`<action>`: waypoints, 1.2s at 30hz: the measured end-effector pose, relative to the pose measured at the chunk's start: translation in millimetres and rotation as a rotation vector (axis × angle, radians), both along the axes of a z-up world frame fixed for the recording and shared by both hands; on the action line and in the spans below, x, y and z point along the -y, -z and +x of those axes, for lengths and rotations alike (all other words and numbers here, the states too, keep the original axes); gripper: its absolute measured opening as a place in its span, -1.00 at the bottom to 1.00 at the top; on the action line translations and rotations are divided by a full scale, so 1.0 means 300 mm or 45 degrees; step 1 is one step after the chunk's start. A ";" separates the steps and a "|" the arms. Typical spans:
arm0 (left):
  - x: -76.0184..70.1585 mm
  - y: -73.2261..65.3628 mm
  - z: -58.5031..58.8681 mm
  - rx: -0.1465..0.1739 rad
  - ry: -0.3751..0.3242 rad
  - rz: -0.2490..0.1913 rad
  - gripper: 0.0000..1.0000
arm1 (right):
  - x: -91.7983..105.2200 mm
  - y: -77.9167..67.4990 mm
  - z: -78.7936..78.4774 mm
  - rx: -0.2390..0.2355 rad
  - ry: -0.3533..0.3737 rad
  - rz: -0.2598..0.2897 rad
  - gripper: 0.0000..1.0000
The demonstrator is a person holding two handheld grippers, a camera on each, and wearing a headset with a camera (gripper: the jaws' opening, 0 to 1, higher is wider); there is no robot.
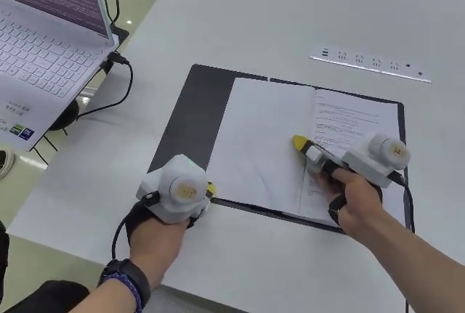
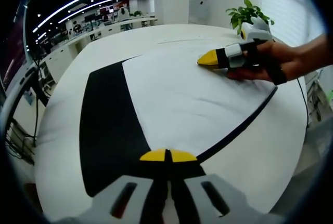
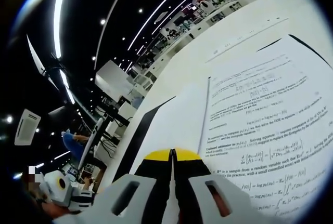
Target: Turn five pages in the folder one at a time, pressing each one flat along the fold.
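An open black folder (image 1: 190,113) lies on the white table, with a blank turned page (image 1: 261,142) on its left half and a printed page (image 1: 349,128) on its right. My right gripper (image 1: 300,142) is shut, its yellow tips resting on the paper at the fold; in the right gripper view its tips (image 3: 172,155) lie over the blank sheet beside the printed page (image 3: 260,120). My left gripper (image 2: 168,156) is shut and sits at the near edge of the folder (image 2: 106,125), seen in the head view at the folder's front left corner (image 1: 209,191).
An open laptop (image 1: 43,44) stands at the far left with a black cable (image 1: 120,91) trailing toward the folder. A power strip (image 1: 370,62) is set into the table behind the folder. The table's near edge (image 1: 87,255) runs just below my left hand.
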State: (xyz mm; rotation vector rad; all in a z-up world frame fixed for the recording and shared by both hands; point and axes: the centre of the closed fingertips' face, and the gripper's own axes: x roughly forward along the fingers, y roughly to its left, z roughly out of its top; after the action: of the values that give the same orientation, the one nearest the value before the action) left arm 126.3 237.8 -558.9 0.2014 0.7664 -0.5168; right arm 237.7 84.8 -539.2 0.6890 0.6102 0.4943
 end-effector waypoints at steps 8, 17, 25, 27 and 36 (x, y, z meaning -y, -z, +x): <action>0.001 0.000 -0.001 -0.001 0.019 0.008 -1.00 | 0.003 -0.011 0.055 0.022 0.055 0.036 -1.00; -0.001 0.002 0.001 -0.004 0.016 0.007 -1.00 | 0.017 -0.019 0.099 0.015 0.138 0.072 -1.00; -0.001 0.003 0.002 -0.002 0.014 0.001 -1.00 | 0.004 -0.041 0.118 0.018 0.167 0.062 -1.00; -0.001 0.002 0.002 -0.002 0.013 -0.005 -1.00 | 0.007 -0.038 0.133 0.021 0.174 0.063 -1.00; -0.003 -0.002 0.002 -0.006 0.010 -0.022 -1.00 | 0.007 -0.058 0.182 0.036 0.195 0.035 -1.00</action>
State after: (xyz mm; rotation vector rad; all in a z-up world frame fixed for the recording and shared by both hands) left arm 126.8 238.6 -558.4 0.1875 0.7654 -0.5317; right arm 292.3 82.8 -521.8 0.7477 0.5200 0.3700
